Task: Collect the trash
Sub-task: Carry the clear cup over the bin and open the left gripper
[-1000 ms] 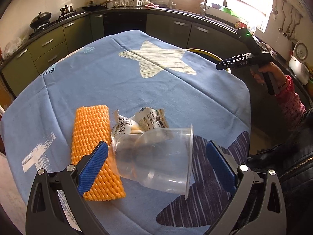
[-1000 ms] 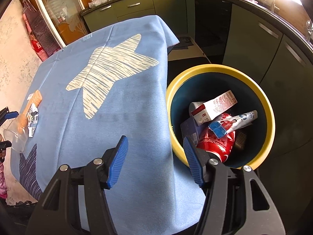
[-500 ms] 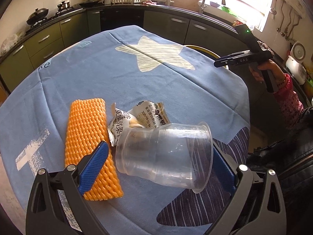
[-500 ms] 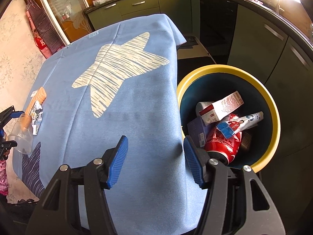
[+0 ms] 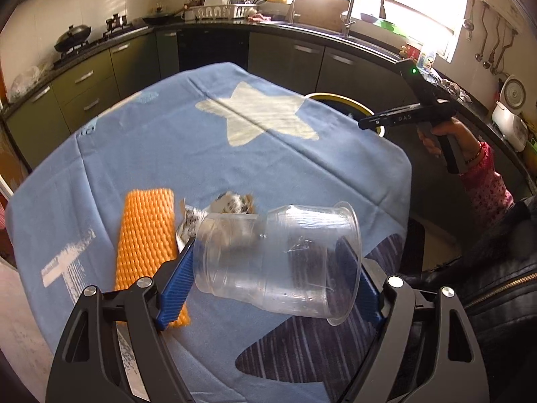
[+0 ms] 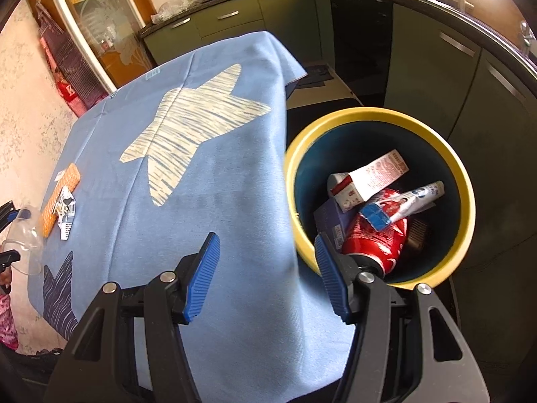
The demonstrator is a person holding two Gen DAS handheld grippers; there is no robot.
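Note:
My left gripper [image 5: 268,262] is shut on a clear plastic cup [image 5: 282,262] lying on its side, held a little above the blue star tablecloth [image 5: 188,154]. Behind it lie an orange foam net [image 5: 144,238] and a crumpled printed wrapper [image 5: 231,203]. My right gripper [image 6: 265,272] is open and empty over the table edge beside the yellow-rimmed bin [image 6: 465,184], which holds a red can [image 6: 376,241], a carton and a tube. The cup [image 6: 23,235], the net [image 6: 58,198] and the wrapper [image 6: 67,215] show far left in the right wrist view.
Dark green kitchen cabinets and a counter with sink [image 5: 362,30] ring the table. The bin rim [image 5: 339,97] shows past the table's far edge, near the right hand-held gripper [image 5: 409,117]. A glass-door cabinet [image 6: 94,30] stands beyond the table.
My left gripper has closed its fingers onto the cup and lifted it slightly, mouth tilted right. The right gripper has stayed open, drifting a little beside the bin.

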